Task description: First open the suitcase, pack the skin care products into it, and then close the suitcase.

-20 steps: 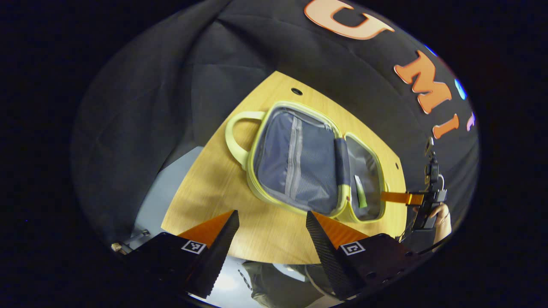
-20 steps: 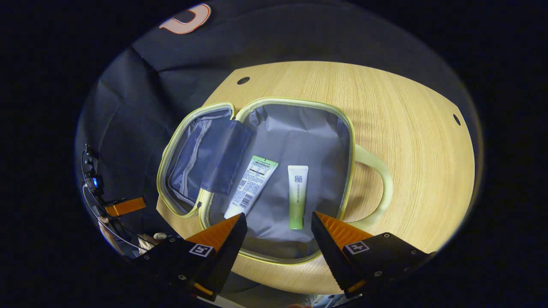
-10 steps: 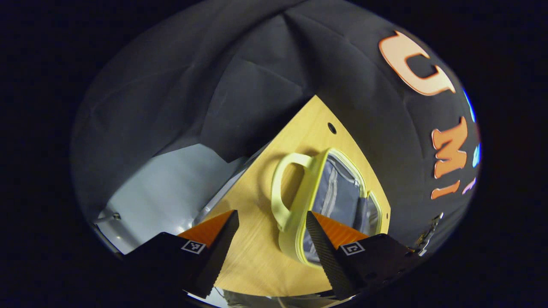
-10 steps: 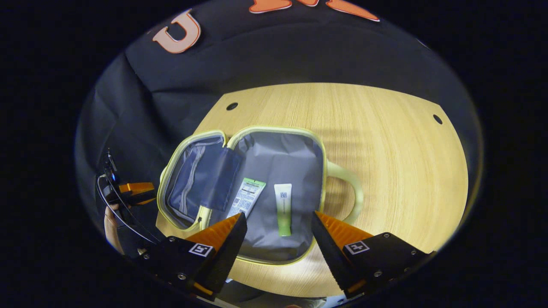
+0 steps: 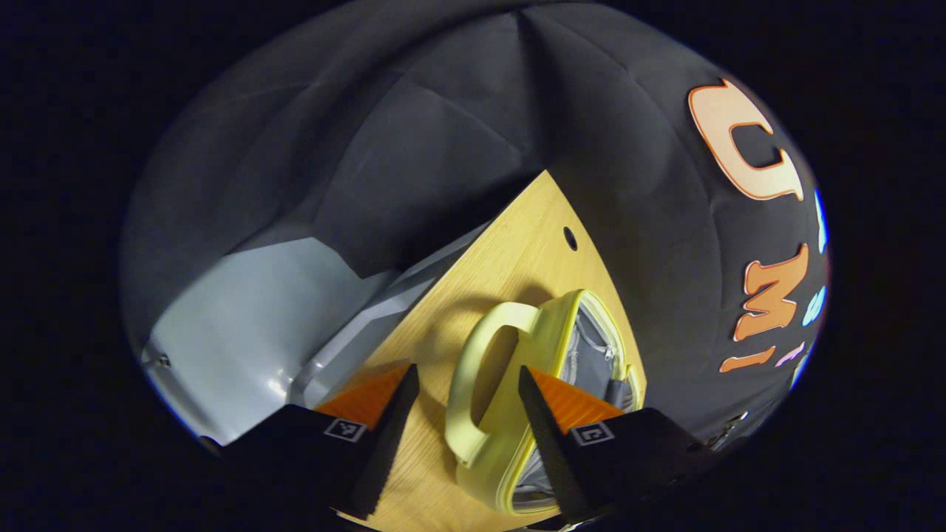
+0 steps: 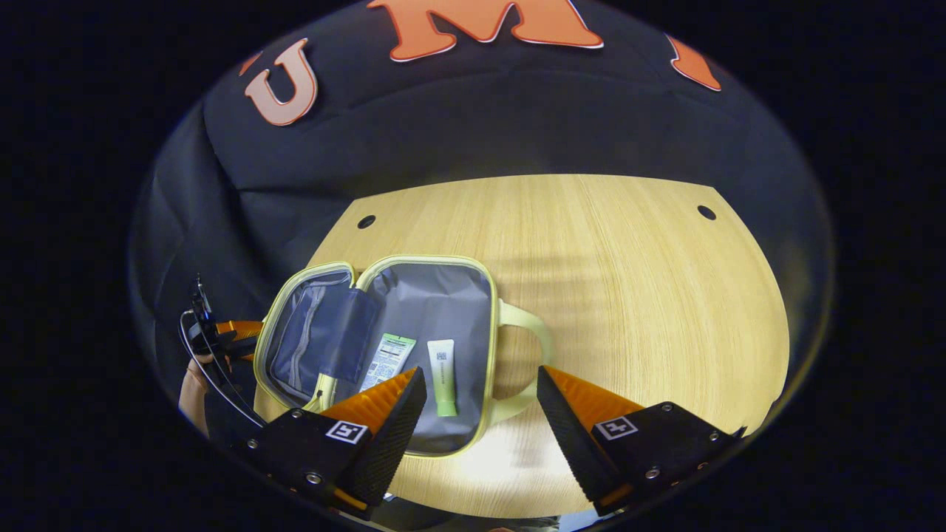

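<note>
In the left gripper view, the left gripper (image 5: 464, 403) sits at the bottom centre of the frame with its two fingers spread apart. The pale yellow carry handle (image 5: 473, 384) of the suitcase (image 5: 543, 347) lies in the gap between them, but neither finger visibly presses on it. From this low, edge-on angle the suitcase is seen side-on at lower centre, showing its yellow rim and a sliver of grey lining. It rests on a wooden table (image 5: 510, 258) that narrows toward the upper right, with grey floor (image 5: 244, 318) at lower left.

In the right gripper view, the right gripper (image 6: 482, 403) is at the bottom centre, its fingers also spread wide and holding nothing, above the table (image 6: 628, 281). This view looks down into the suitcase (image 6: 443, 295), which lies open and flat at lower left of the frame. Inside the right-hand half, two skin care tubes lie side by side: a white tube with a printed label (image 6: 386, 360) and, just to its right, a white-and-green tube (image 6: 443, 375). The suitcase's other handle (image 6: 532, 347) points toward the right. At the far left edge, the left gripper (image 6: 235, 336) appears beside the suitcase's left half, held by a hand (image 6: 194, 380).
</note>
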`<state>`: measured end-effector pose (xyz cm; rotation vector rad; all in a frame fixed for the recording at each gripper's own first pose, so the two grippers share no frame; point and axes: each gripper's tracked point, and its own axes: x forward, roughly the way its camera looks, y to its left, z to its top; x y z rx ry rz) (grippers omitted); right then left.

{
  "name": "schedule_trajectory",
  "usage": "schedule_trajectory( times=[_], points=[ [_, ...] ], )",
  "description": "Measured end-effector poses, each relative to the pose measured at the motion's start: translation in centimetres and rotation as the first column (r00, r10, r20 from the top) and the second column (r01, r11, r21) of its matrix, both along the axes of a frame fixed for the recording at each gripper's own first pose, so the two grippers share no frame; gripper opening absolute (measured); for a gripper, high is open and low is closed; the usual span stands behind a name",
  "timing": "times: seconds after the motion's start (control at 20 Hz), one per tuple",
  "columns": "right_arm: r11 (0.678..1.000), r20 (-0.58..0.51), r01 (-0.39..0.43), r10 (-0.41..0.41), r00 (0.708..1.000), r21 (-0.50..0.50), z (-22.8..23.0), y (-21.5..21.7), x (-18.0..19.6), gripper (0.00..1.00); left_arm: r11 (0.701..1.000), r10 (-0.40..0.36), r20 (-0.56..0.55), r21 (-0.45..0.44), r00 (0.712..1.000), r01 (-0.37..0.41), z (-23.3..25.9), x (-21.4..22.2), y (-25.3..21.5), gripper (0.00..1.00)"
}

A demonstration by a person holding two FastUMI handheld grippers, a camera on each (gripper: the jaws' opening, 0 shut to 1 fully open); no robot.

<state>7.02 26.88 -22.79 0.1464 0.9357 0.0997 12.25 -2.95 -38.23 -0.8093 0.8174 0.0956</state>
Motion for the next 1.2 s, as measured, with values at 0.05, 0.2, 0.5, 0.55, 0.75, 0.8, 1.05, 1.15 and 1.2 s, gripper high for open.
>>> schedule_trajectory(
  times=[0.05,0.2,0.5,0.55,0.75,0.8,1.05,1.15,1.2],
  points=[
    [1.0,0.005,0.013,-0.013,1.0,-0.005,0.1,-0.5,0.0,0.96,1.0,-0.004,-0.002,-0.009,1.0,0.004,-0.3,0.2,-0.1,0.83],
    [0.999,0.054,0.041,-0.04,0.998,-0.026,0.9,-1.6,0.5,0.96,0.997,0.065,-0.114,0.05,0.991,-0.06,-2.2,-0.3,0.4,0.21],
    [0.992,0.183,0.102,-0.087,0.979,-0.075,3.7,-3.8,1.6,0.96,0.953,-0.029,-0.068,0.299,0.997,0.049,4.0,-0.2,-2.1,0.08],
    [0.99,0.214,0.103,-0.082,0.973,-0.092,4.4,-4.2,1.9,0.96,0.938,-0.045,-0.06,0.341,0.997,0.063,5.8,-0.2,-2.8,0.08],
    [0.984,0.322,0.111,-0.062,0.945,-0.138,7.6,-6.8,2.1,0.96,0.879,-0.095,-0.021,0.468,0.995,0.094,11.9,-0.2,-6.2,0.07],
    [0.981,0.347,0.12,-0.062,0.936,-0.15,8.2,-7.5,2.2,0.96,0.865,-0.108,-0.01,0.492,0.994,0.099,13.5,-0.5,-7.3,0.07],
    [0.973,0.445,0.148,-0.055,0.894,-0.179,10.2,-10.7,2.7,0.96,0.709,-0.21,-0.007,0.688,0.978,0.157,19.3,-1.1,-13.8,0.07],
    [0.976,0.463,0.142,-0.049,0.885,-0.167,10.8,-11.8,2.6,0.96,0.652,-0.232,-0.016,0.739,0.973,0.167,20.9,-1.3,-16.8,0.07],
    [0.977,0.472,0.14,-0.048,0.88,-0.161,11.2,-12.6,2.5,0.96,0.626,-0.245,-0.015,0.761,0.969,0.17,21.8,-1.3,-18.3,0.07]
  ],
)
